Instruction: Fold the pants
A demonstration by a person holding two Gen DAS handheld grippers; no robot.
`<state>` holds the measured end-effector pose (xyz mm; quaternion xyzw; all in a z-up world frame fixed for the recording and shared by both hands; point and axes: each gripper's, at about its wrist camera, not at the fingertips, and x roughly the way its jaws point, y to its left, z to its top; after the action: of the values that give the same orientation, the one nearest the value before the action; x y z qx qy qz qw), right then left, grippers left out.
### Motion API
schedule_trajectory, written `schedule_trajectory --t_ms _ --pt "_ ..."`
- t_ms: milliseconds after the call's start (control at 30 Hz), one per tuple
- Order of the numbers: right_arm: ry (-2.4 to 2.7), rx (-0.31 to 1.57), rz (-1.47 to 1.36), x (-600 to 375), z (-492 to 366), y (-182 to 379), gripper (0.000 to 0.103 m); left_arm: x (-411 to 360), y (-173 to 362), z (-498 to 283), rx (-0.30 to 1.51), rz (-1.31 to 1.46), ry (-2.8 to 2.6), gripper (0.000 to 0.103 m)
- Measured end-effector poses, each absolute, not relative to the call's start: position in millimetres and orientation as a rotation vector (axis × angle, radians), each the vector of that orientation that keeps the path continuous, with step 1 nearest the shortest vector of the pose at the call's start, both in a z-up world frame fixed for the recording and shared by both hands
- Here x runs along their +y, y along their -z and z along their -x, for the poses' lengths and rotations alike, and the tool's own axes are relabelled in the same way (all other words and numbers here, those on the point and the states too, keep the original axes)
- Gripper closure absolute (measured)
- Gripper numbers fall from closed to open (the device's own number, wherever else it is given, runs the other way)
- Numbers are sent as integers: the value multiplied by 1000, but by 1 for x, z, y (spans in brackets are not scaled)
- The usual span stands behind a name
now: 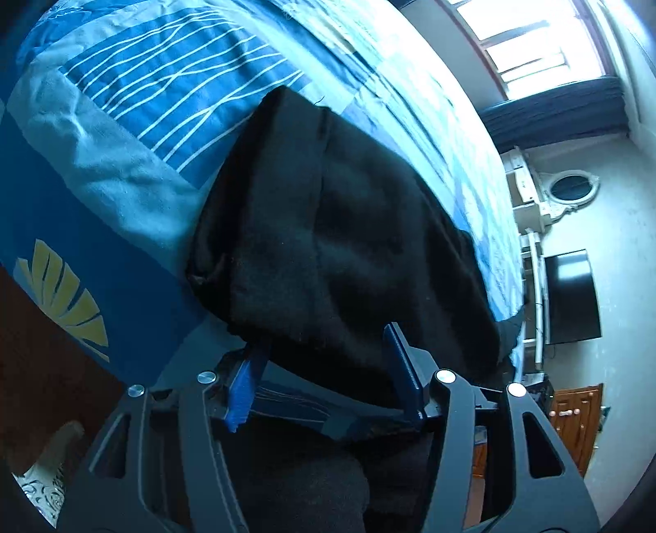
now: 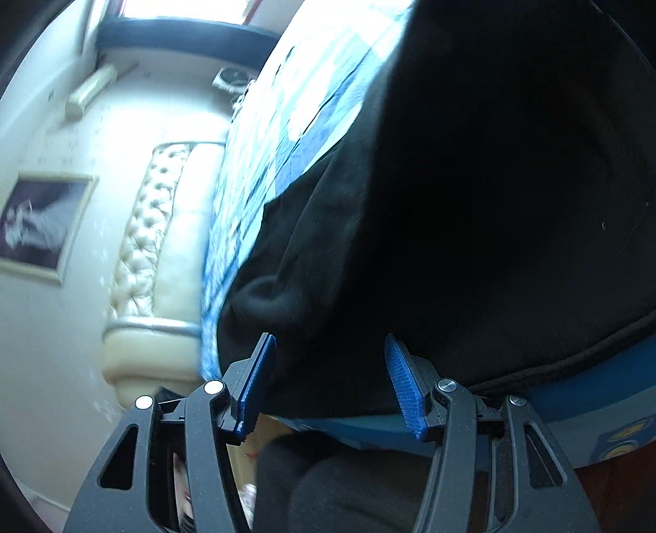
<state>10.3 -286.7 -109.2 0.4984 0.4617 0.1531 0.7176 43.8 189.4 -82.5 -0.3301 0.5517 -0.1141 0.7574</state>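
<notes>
The black pants (image 1: 328, 229) lie as a folded bundle on a blue patterned bedspread (image 1: 123, 102), reaching the bed's near edge. My left gripper (image 1: 324, 340) stands open at that near edge; black cloth lies between its blue pads (image 1: 242, 389), which do not press on it. In the right wrist view the pants (image 2: 471, 205) fill the right half over the bedspread (image 2: 262, 164). My right gripper (image 2: 328, 340) is open too, with the cloth's edge in the gap between its pads (image 2: 404, 377).
A cream tufted headboard (image 2: 139, 254) and a framed picture (image 2: 37, 221) are on the wall at left. A window (image 1: 525, 37), a dark screen (image 1: 570, 295) and a wooden cabinet (image 1: 574, 422) lie beyond the bed. Dark floor (image 1: 37, 348) shows below the bed edge.
</notes>
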Motion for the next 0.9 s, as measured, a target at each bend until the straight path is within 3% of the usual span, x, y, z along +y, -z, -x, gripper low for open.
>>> schedule_trajectory --t_ms 167,333,400,467,500,600,900 --pt "-311 1001 -1189 -289 -10 112 48 187 83 -51 1214 709 215 60" --pt "-211 989 -1137 -294 -12 99 49 187 82 -53 1224 710 188 61" --pt "-172 979 -1058 -299 -19 91 51 187 84 -54 1229 704 176 66" --pt "-171 974 -1026 -299 -25 88 75 187 84 -58 1241 683 160 72" --pt "-171 979 -1013 -299 -27 86 95 187 85 -58 1246 672 149 79" --pt "-174 962 -957 -297 -18 75 96 191 82 -58 1248 654 134 86" --pt "-171 1046 -995 -298 18 100 96 202 87 -52 1259 634 135 88"
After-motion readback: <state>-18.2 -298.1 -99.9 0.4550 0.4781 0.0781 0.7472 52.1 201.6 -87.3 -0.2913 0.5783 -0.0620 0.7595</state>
